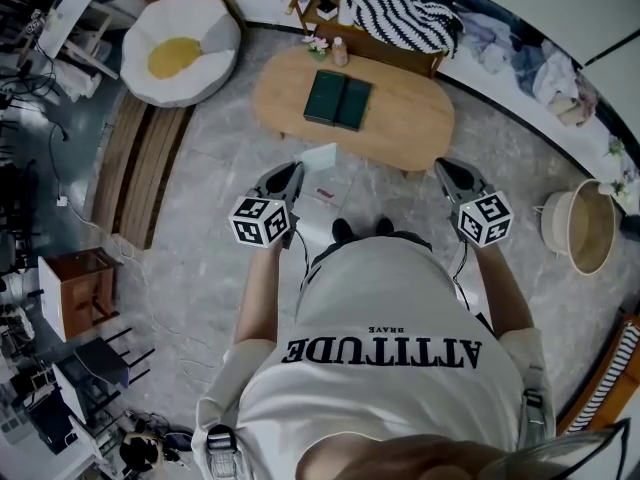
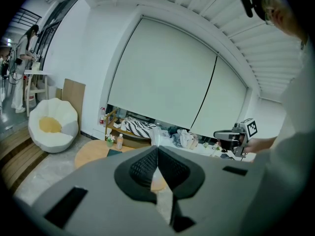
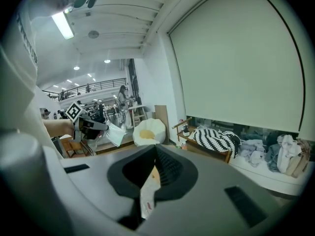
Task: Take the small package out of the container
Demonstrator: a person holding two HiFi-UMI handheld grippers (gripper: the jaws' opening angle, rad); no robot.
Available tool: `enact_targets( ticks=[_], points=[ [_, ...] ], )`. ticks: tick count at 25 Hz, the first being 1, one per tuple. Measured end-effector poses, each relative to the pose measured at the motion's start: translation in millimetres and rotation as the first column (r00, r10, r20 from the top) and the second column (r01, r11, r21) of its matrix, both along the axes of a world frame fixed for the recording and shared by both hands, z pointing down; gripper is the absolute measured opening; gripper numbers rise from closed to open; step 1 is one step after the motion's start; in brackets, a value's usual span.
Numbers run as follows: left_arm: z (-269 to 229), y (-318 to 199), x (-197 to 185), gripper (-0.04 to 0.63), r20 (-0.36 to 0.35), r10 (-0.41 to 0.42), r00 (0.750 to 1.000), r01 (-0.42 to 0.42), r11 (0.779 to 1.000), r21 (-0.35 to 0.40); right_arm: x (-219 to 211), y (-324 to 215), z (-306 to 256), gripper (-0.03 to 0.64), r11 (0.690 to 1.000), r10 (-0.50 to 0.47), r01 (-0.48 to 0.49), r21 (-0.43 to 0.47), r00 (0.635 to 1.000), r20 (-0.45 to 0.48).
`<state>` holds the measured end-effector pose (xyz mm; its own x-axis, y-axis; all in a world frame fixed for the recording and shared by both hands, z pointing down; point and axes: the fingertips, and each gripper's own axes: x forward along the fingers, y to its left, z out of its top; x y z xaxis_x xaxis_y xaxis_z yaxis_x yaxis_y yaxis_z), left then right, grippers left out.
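Fingers [image 2: 141, 167] of the left gripper [image 1: 290, 174] are clenched on a thin white pouch [image 1: 320, 157]. In the head view the pouch sticks out from their tips toward 2 o'clock. The left gripper view shows only its edge, a pale strip rising at 12 o'clock above the closed tips. In the right gripper view it hangs from that gripper as a limp white sheet.

The right gripper [image 1: 444, 167] is well apart, at 3 o'clock of the pouch. Its fingers [image 3: 170, 168] are pressed tip to tip. A white strip with a red mark shows in the slit behind those tips; whether it is held there or lies beyond them cannot be told.

A flat white packet [image 1: 323, 194] with a red mark sits at 5 o'clock of the left fingertips, just below the pouch and at 11 o'clock of the person's shoes [image 1: 345, 231]. Whether it rests on the floor or belongs to the pouch cannot be told.

The person's white T-shirt [image 1: 400, 308] reads "ATTITUDE" in large black capitals, upside down in the head view, with a small "BRAVE" at 12 o'clock of it. At 12 o'clock of the person, an oval wooden surface [image 1: 410, 133] carries a dark green folded case [image 1: 338, 100] and, at its far edge, a small bottle [image 1: 340, 52]. A white bean-bag seat [image 1: 215, 28] with a yellow centre lies at 10 o'clock.
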<state>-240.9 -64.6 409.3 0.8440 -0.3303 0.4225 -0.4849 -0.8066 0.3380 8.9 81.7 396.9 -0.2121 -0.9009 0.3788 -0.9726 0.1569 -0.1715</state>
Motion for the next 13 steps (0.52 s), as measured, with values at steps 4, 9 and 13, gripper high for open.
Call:
enact_targets(
  ticks=[4, 9, 13],
  points=[
    [3, -8, 0, 0.021, -0.005, -0.009, 1.0, 0.009, 1.0, -0.001, 4, -3, 5, 0.02, 1.0, 0.006, -0.006, -0.012, 1.0, 0.003],
    [3, -13, -4, 0.021, -0.01, -0.02, 1.0, 0.02, 1.0, -0.004, 4, -1, 2, 0.02, 1.0, 0.009, -0.009, -0.01, 1.0, 0.0],
    [6, -15, -8, 0.021, -0.014, -0.027, 1.0, 0.027, 1.0, -0.006, 6, -1, 0, 0.02, 1.0, 0.009, -0.009, -0.008, 1.0, -0.004]
  ],
)
